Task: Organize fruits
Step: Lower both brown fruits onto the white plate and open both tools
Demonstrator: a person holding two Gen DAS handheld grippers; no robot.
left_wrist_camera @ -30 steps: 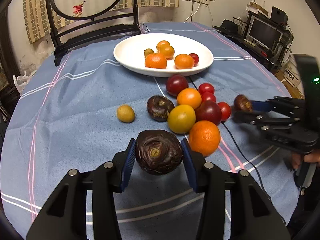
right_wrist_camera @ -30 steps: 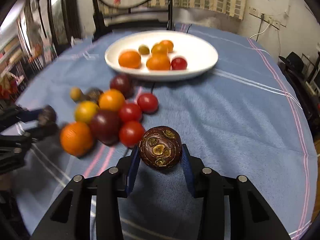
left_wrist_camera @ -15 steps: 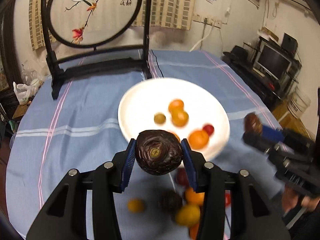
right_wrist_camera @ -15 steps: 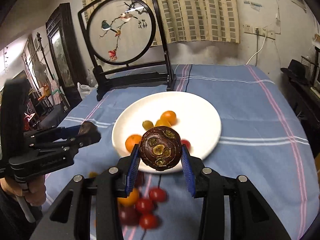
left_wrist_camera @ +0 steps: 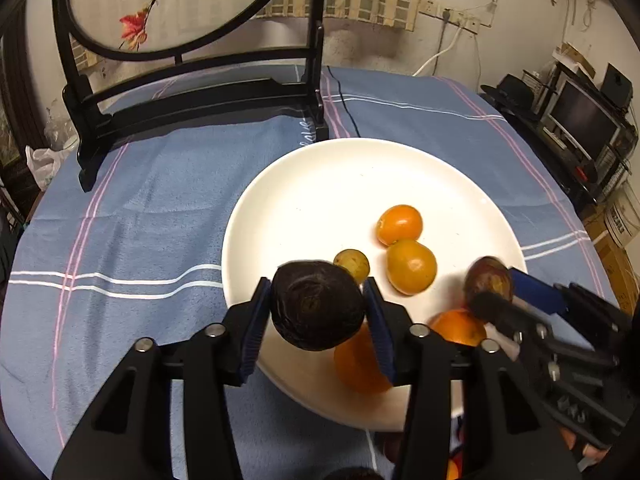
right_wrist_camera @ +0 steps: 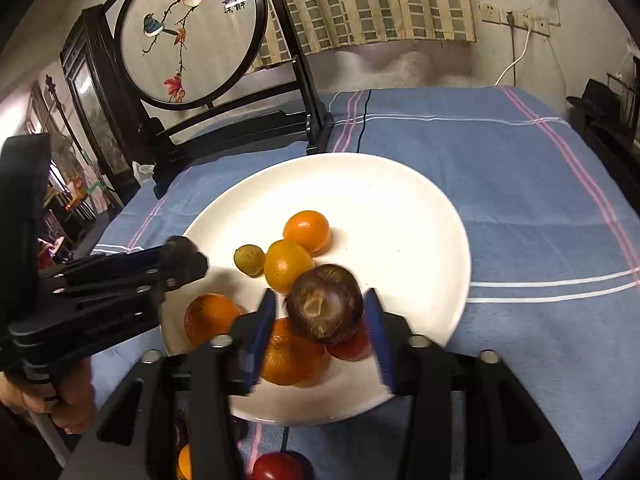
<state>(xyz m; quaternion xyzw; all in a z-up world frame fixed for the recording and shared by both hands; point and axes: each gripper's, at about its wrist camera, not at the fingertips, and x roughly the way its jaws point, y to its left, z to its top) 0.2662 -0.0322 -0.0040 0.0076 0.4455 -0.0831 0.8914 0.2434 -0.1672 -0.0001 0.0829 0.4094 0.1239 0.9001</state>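
Fruits: several on plate (left_wrist_camera: pixel 472 184); each gripper (left (left_wrist_camera: pixel 318 312), right (right_wrist_camera: pixel 320 314)) clamps a dark fruit above it; others remain on surface.

The room is dim and warm-toned, lit from overhead, so the white plate (left_wrist_camera: pixel 320 184) glows almost blown out at its middle while the walls stay murky. Soft shadows sit under the oranges (left_wrist_camera: pixel 411 266) on it. Both views are fisheye: the blue cloth on the desk (left_wrist_camera: pixel 160 216) bows, and the corners fall to black vignette. In the right wrist view the plate's near rim (right_wrist_camera: pixel 448 340) and the blue finger pads (right_wrist_camera: pixel 378 344) smear with motion blur; the round screen (right_wrist_camera: pixel 188 28) behind is fairly sharp.
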